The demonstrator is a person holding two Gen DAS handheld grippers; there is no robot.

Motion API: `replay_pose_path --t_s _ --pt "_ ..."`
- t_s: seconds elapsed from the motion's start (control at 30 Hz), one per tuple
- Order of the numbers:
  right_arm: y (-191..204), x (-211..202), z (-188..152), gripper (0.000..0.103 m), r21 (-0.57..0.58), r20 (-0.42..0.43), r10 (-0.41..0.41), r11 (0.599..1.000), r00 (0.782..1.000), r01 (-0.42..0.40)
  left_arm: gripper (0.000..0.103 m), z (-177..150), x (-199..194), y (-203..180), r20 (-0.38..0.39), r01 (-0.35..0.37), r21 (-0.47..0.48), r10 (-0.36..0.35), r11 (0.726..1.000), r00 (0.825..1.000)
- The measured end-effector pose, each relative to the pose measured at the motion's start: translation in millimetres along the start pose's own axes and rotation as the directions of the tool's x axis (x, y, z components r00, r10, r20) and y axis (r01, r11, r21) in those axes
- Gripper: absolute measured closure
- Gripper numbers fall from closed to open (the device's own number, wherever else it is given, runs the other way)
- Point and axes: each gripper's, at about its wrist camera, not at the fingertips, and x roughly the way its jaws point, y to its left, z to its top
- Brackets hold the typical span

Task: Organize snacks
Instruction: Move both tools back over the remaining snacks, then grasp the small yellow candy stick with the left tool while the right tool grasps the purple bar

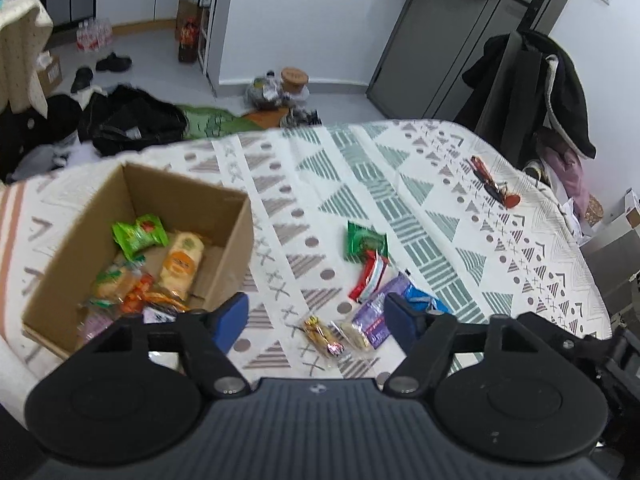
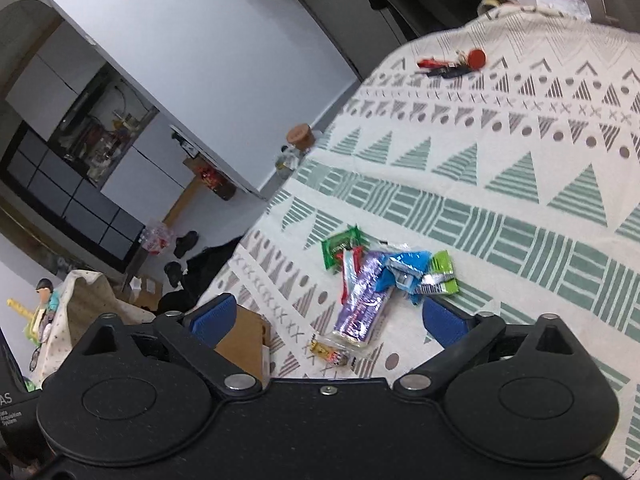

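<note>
2 grippers, left (image 1: 316,312) and right (image 2: 327,318), jaws apart, empty; snack packet (image 2: 360,304) writing unreadable; "AS" at edge.

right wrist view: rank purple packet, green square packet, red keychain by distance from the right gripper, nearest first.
Measured from the right gripper, which is open:
1. Purple packet: right between the fingers, just ahead.
2. Green square packet: far-left end of the snack pile, beyond the purple one.
3. Red keychain: far up the patterned cloth, near its far edge.
</note>
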Motion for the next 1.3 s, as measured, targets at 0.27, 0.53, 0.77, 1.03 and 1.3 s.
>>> replay_pose_path --t_s 0.27,0.53,0.77,1.03,1.3 --pt "-9 33 -1 0.024 0.058 -0.072 -0.012 0.998 0.997 0.017 0.064 -5 37 0 -0.077 0.008 -0.032 -0.011 0.999 0.997" --pt "-9 55 -2 0.031 0.055 -0.11 -0.02 0.998 0.994 0.026 0.07 -5 77 7 -0.136 -0.009 -0.088 -0.003 0.996 0.991" --pt "-15 78 0 0.031 0.064 -0.149 -0.041 0.997 0.988 0.051 0.073 -9 112 10 -0.195 -0.03 -0.12 0.006 0.992 0.981" --pt "-18 105 0 0.031 0.063 -0.195 -0.056 0.996 0.979 0.07 0.073 -10 145 11 -0.241 -0.056 -0.135 0.022 0.989 0.97" --pt "-20 129 -3 0.031 0.042 -0.234 -0.097 0.993 0.967 0.11 0.073 -16 160 8 -0.269 -0.078 -0.133 0.039 0.988 0.962"
